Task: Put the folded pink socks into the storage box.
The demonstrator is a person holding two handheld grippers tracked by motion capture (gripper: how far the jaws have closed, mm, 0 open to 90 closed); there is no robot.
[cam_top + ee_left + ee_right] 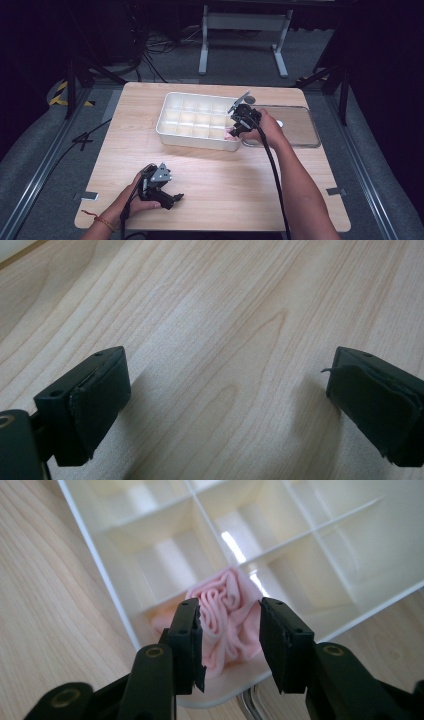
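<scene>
The right gripper (230, 640) is pinching a rolled pink cloth (227, 615) in a corner compartment of the white divider tray (172, 102); soft and light, it likely grips best mid-roll. The left gripper (225, 400) is resting spread on the table (210, 305).

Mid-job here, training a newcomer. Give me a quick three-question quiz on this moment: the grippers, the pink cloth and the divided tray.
1. True or false: the left gripper holds the pink cloth.
2. Where does the pink cloth sit? A) on the bare table B) in a corner compartment of the white tray C) on the clear lid
3. Fill in: the right gripper has its jaws on either side of the ____.

Key: 1. False, its jaws are wide open over bare wood. 2. B. 3. Pink cloth; whether the jaws press it can't be told.
</scene>
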